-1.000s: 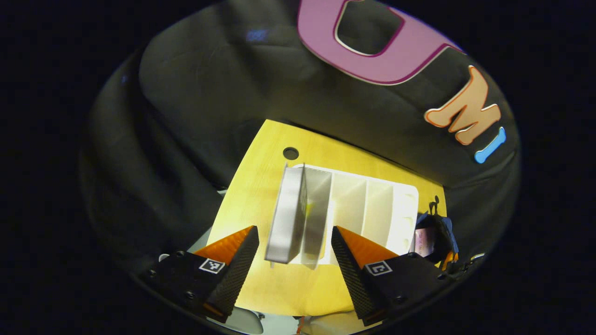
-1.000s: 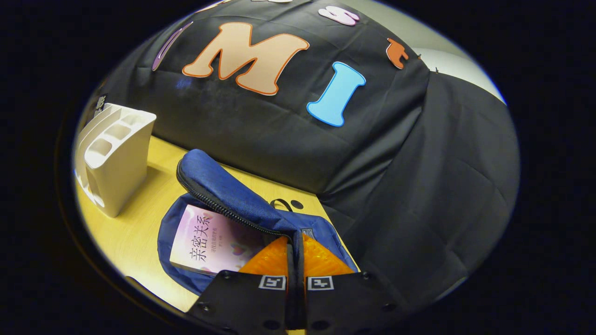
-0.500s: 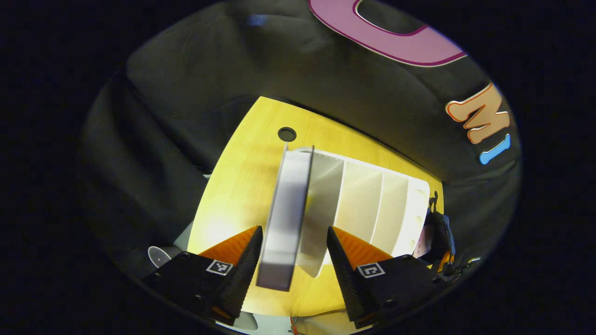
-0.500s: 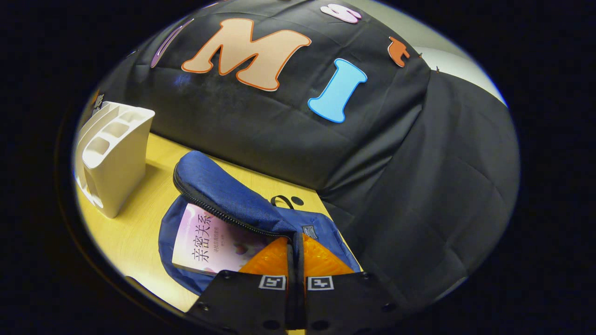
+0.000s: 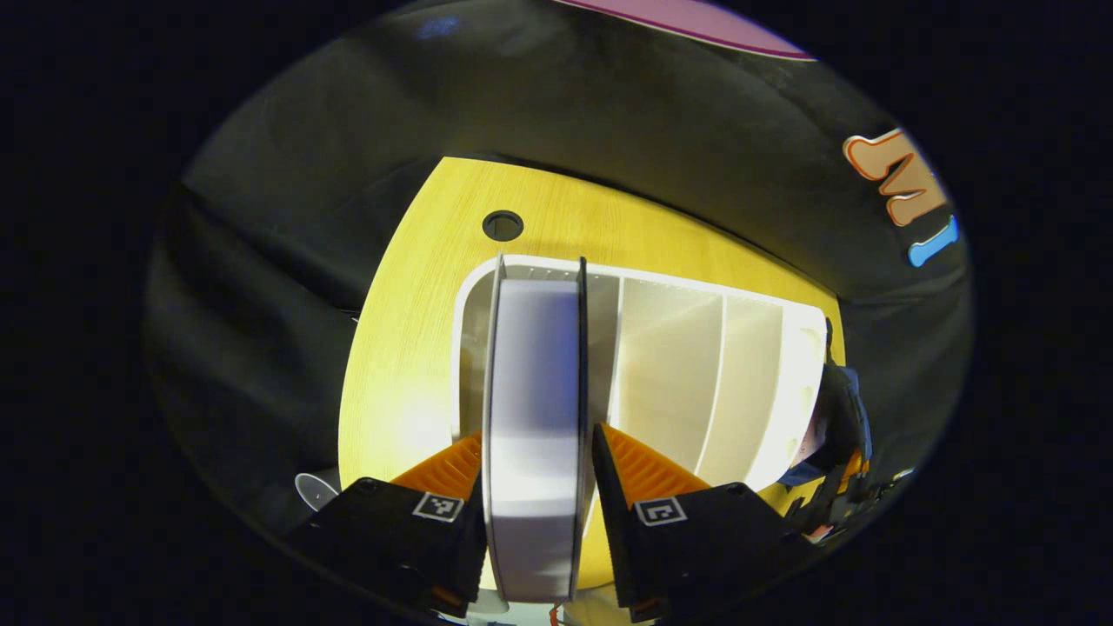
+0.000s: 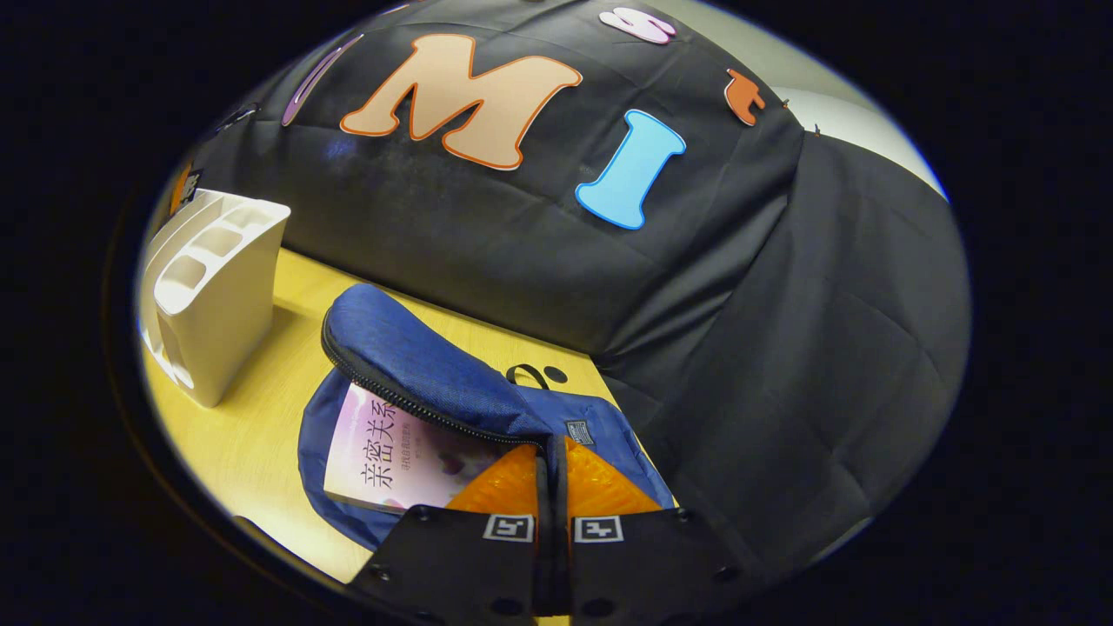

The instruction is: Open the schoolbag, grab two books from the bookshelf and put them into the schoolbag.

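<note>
The left gripper (image 5: 537, 487) has come down around the second book (image 5: 535, 417) in the bookshelf (image 5: 696, 365), its fingers now straddling it, nearly touching; grasping comes next. The right gripper (image 6: 551, 487) is pinching the schoolbag (image 6: 417, 365) flap, beside the shelf, with one book (image 6: 383, 452) inside, on the yellow table (image 6: 235, 435).

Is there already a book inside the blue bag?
Yes, a pink book lies inside the open blue schoolbag, under its lifted flap.

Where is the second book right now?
In the left gripper view, the second book stands upright in the white bookshelf, leftmost slot, between the left gripper fingers.
</note>
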### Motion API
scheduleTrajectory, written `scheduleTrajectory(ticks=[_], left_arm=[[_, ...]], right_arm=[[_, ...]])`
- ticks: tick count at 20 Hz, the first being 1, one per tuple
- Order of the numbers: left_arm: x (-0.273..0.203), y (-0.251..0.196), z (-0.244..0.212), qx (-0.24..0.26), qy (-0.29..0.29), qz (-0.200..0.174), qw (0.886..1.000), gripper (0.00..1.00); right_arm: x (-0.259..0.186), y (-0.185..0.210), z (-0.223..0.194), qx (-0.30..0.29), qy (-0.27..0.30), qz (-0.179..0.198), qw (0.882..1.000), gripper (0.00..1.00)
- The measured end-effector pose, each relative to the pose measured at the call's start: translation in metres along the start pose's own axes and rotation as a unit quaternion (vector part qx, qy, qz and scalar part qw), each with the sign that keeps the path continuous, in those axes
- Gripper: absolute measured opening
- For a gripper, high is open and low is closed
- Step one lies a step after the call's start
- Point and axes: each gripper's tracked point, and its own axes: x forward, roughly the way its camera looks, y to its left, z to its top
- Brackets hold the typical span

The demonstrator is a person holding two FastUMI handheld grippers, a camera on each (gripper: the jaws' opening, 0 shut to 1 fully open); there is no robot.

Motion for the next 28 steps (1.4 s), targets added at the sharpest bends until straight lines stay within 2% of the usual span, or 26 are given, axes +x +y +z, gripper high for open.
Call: scheduleTrajectory(ticks=[2, 3, 5, 8, 9, 17, 19, 25, 28], left_arm=[[0.01, 0.003, 0.0, 0.002, 0.009, 0.004, 1.0, 0.55], [0.015, 0.005, -0.001, 0.002, 0.013, 0.004, 1.0, 0.55], [0.021, 0.007, -0.004, 0.003, 0.025, 0.009, 1.0, 0.41], [0.022, 0.012, -0.006, 0.023, 0.03, 0.017, 0.999, 0.41], [0.022, 0.011, -0.007, 0.024, 0.03, 0.018, 0.999, 0.41], [0.019, 0.01, -0.007, 0.003, 0.026, 0.032, 0.999, 0.41], [0.015, 0.008, -0.008, 0.004, 0.024, 0.033, 0.999, 0.41], [-0.016, 0.01, -0.018, -0.005, 0.035, 0.054, 0.998, 0.4], [-0.038, 0.009, -0.026, -0.028, 0.041, 0.058, 0.997, 0.4]], right_arm=[[0.001, 0.002, 0.0, -0.003, 0.0, 0.0, 1.0, 0.01], [0.001, 0.004, -0.001, -0.005, 0.0, 0.0, 1.0, 0.03], [0.001, 0.006, -0.001, -0.009, 0.0, 0.0, 1.0, 0.01], [0.0, 0.006, 0.0, -0.011, 0.002, 0.0, 1.0, 0.05], [-0.002, 0.007, -0.001, -0.011, 0.002, 0.001, 1.0, 0.03], [-0.006, 0.005, -0.002, -0.017, 0.002, 0.003, 1.0, 0.01], [-0.007, 0.005, -0.001, -0.016, 0.001, 0.004, 1.0, 0.03], [-0.008, 0.005, -0.002, -0.019, -0.007, 0.009, 1.0, 0.01], [-0.009, 0.0, -0.002, -0.02, -0.011, 0.016, 1.0, 0.05]])
